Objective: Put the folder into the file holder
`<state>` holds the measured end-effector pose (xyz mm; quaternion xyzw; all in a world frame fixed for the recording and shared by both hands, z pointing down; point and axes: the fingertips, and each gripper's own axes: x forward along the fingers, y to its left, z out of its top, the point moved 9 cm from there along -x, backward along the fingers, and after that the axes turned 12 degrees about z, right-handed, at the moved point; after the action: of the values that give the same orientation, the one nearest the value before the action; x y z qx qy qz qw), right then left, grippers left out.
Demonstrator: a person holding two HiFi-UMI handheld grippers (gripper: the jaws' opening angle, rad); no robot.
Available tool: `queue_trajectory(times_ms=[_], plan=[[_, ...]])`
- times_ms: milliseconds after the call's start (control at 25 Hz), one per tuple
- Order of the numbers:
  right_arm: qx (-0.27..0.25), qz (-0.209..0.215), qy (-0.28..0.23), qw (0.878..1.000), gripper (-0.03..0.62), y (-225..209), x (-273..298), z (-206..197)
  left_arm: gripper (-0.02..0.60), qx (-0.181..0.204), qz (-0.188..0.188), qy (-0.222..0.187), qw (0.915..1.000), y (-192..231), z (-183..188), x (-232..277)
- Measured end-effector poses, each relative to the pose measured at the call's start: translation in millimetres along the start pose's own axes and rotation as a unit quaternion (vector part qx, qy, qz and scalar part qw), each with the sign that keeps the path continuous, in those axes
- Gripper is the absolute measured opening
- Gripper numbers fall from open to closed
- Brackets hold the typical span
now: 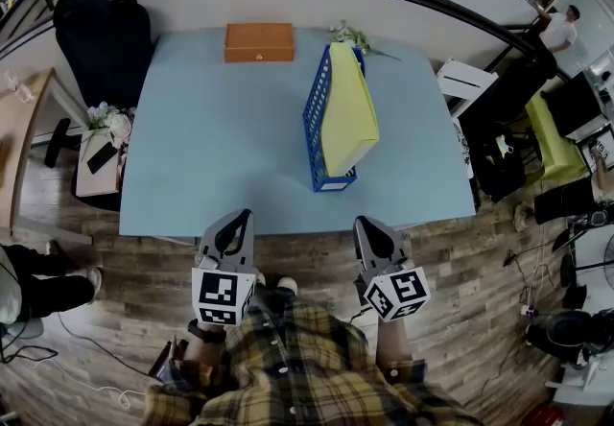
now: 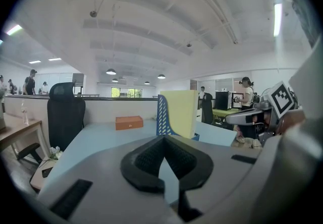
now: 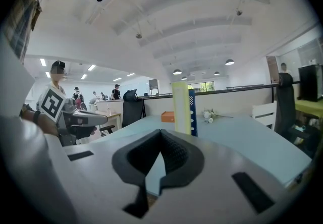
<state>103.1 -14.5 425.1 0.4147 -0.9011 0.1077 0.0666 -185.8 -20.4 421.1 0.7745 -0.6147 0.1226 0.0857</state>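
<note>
yellow folder (image 1: 349,117) sits in blue file holder (image 1: 318,106) on table (image 1: 216,160); left gripper (image 1: 241,216) and right gripper (image 1: 364,223) jaws together, empty.

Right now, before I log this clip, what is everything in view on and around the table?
table: one, light blue, centre
file holder: one, blue, right of table centre
folder: one, yellow, standing in the file holder
box: one, orange, table's far edge
flower sprig: one, white-green, far edge behind file holder
office chair: one, black, beyond far left corner
left tool: one, grey, shut, empty, before near edge
right tool: one, grey, shut, empty, before near edge
</note>
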Motion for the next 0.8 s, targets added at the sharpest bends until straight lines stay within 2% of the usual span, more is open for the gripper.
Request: queue_trajectory(times_ms=[800], plan=[[0.008,-0.006,-0.002,1.000,0.002,-7.4,14.6,4.1,-0.009,-0.001,0.002,0.004,1.0000,8.5,3.1,8.6]])
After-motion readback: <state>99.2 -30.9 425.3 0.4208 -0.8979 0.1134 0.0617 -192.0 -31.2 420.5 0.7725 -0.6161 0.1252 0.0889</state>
